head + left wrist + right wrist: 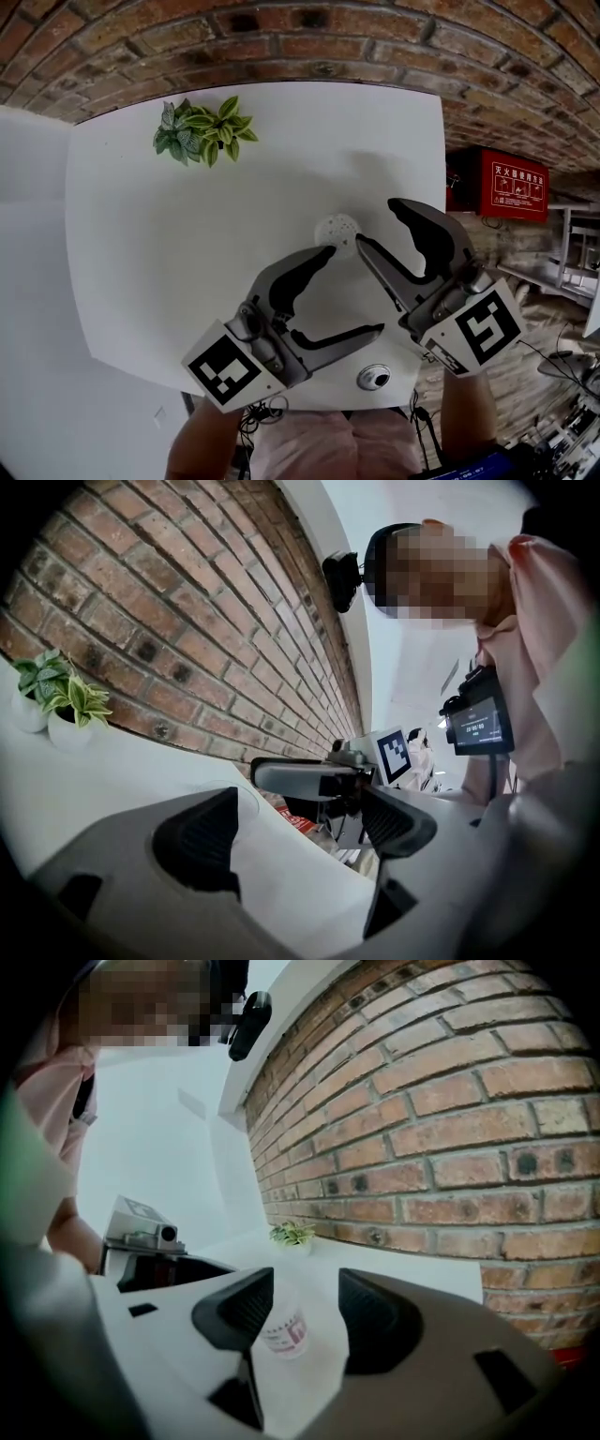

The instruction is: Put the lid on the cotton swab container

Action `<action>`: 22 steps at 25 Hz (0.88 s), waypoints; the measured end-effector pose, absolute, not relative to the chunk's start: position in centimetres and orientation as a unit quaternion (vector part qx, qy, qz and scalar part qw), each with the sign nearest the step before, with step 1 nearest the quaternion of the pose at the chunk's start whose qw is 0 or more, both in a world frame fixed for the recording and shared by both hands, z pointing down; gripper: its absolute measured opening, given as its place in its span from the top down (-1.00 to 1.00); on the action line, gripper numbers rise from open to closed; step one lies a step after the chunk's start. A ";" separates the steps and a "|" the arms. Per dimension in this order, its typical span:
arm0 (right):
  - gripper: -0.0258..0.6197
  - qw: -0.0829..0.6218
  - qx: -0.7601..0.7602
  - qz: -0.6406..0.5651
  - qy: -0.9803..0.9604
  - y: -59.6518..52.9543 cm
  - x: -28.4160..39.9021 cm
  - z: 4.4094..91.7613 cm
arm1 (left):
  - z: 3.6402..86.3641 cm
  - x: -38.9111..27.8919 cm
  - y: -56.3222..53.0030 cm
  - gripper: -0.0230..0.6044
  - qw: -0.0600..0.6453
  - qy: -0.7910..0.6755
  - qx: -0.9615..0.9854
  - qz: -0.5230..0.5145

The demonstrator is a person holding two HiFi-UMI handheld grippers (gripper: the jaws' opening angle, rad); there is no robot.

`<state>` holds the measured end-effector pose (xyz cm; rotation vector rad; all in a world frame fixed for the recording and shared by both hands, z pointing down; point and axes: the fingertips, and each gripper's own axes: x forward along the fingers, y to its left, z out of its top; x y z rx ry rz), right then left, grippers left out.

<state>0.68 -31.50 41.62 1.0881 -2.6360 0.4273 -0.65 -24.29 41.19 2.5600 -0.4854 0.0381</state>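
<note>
Head view: your left gripper (354,291) sits nearest, low over the near edge of the table (141,234). Jaws wide apart, nothing between them. Your right gripper (380,223) is just beyond, jaws also spread and empty, its nearer tip just beside the container (337,228). The container stands upright mid-table, its round top pale and dotted. Plant (202,131) well apart at the far side. A small round white thing (373,377) lies at the near edge; can't identify it.

Left gripper view: 2 pads apart, bare table between. The container (228,794) shows only as a faint clear rim by the left pad.

Right gripper view: pads apart. Container (284,1330) framed in the gap, with a clear wall and pink label, not clamped.

Progress, my read: neither gripper carries a lid, so it is either already seated or not yet picked up. The clear top is too faint to say which. If it's on, you only need to back away. If not, find the lid first.
</note>
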 end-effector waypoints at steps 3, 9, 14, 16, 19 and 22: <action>0.24 0.141 0.374 0.146 -0.905 -31.3 0.6 42.6 | 41.2 -0.6 -24.3 -0.41 0.266 -0.181 0.947 0.015; 0.34 0.134 0.373 0.148 -0.906 -31.0 0.5 42.9 | 41.2 -0.4 -24.3 -0.41 0.255 -0.181 0.949 0.024; 0.34 0.121 0.367 0.166 -0.907 -30.9 0.6 42.5 | 41.1 -0.1 -24.3 -0.41 0.256 -0.181 0.949 0.023; 0.32 0.123 0.363 0.167 -0.908 -30.8 0.6 42.5 | 40.8 -0.1 -24.1 -0.41 0.255 -0.177 0.950 0.021; 0.32 0.127 0.358 0.170 -0.909 -30.6 0.6 42.8 | 40.9 0.0 -23.8 -0.41 0.254 -0.170 0.952 0.022; 0.32 0.139 0.357 0.165 -0.909 -30.5 0.5 43.4 | 41.4 0.3 -23.6 -0.41 0.258 -0.163 0.952 0.031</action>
